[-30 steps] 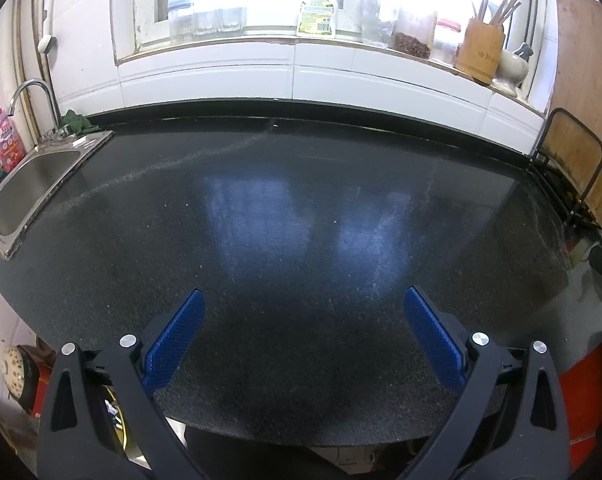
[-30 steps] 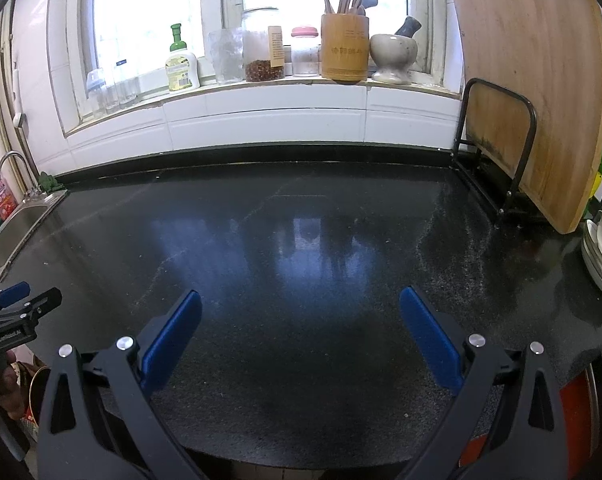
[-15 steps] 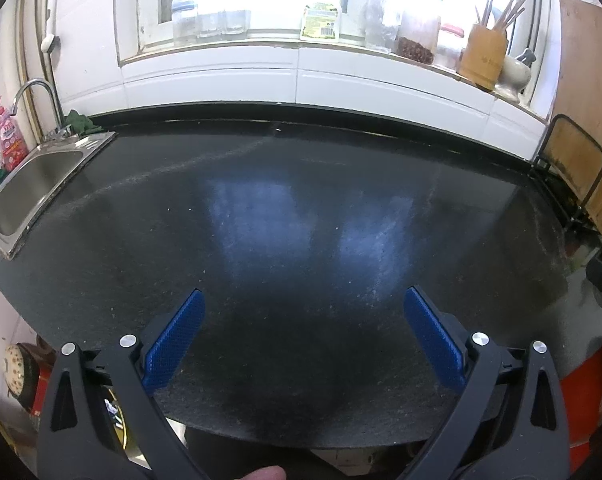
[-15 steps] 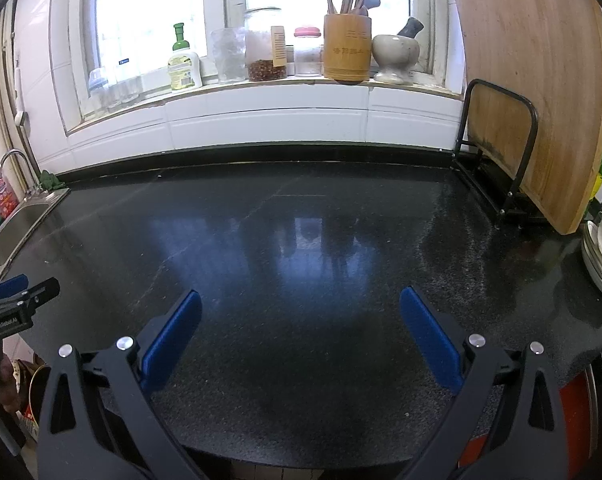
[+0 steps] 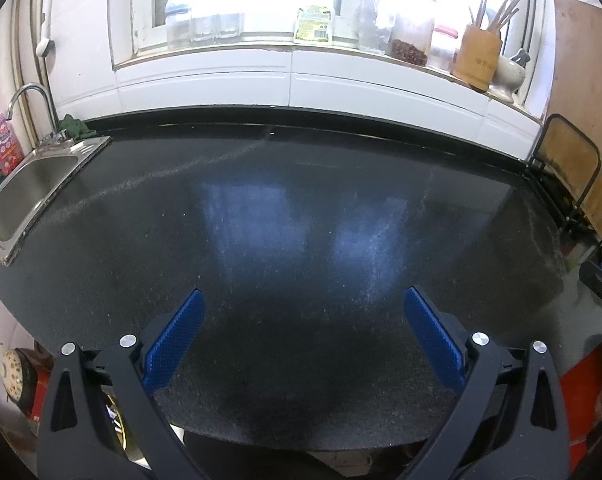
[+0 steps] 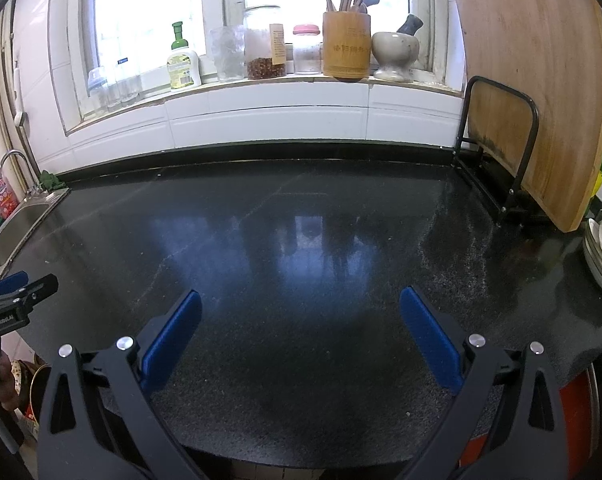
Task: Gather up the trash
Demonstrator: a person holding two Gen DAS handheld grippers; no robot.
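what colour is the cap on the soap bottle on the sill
Green, on the soap bottle; clearest in the right wrist view.

Glossy black countertop (image 6: 301, 248) below bright window (image 6: 149, 12), white tiled wall (image 6: 261, 120)

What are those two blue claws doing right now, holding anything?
Left gripper: open, holding nothing.
Right gripper: open, holding nothing.
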